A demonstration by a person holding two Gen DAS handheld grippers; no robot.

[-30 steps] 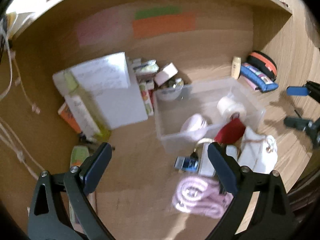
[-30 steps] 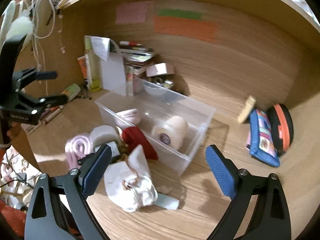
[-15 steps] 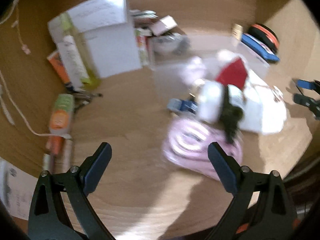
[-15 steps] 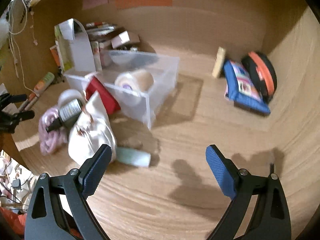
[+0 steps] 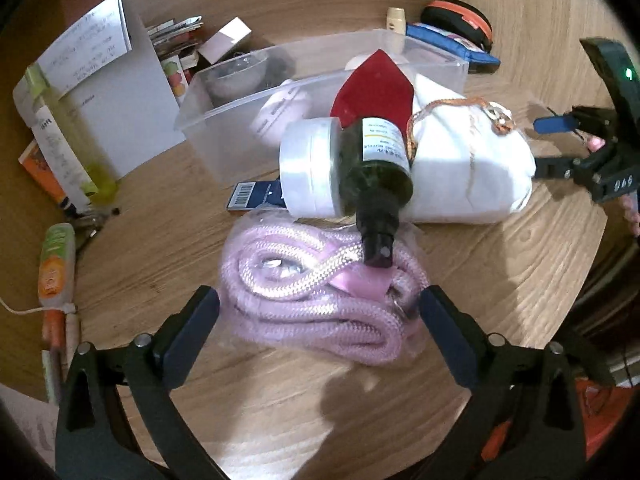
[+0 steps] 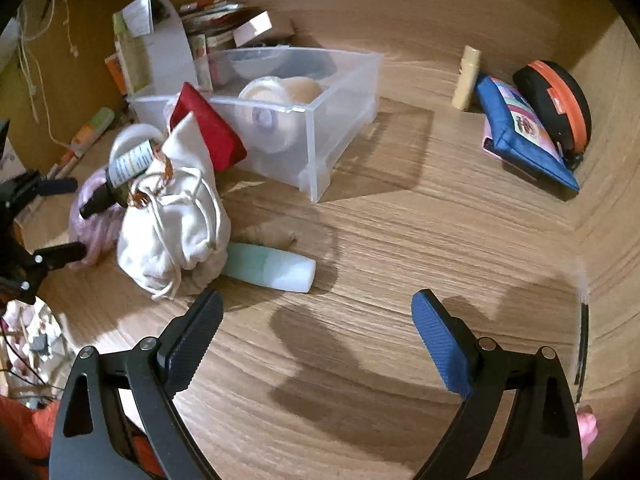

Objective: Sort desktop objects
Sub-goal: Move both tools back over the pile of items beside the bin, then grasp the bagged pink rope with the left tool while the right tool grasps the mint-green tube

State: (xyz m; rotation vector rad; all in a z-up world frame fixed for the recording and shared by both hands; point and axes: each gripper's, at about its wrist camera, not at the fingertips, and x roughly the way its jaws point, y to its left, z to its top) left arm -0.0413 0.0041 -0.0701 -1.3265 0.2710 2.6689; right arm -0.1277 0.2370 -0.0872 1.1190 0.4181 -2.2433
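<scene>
A wooden worktop with wooden walls carries the clutter. The left hand-held gripper is spread wide, one finger at each side of a coiled pink rope, not pinching it. The right hand-held gripper is also spread, over bare wood. Behind the rope, a dark bottle lies between a white jar and a white cloth bag. Farther back stands a clear plastic box, with a red pouch leaning on its rim.
</scene>
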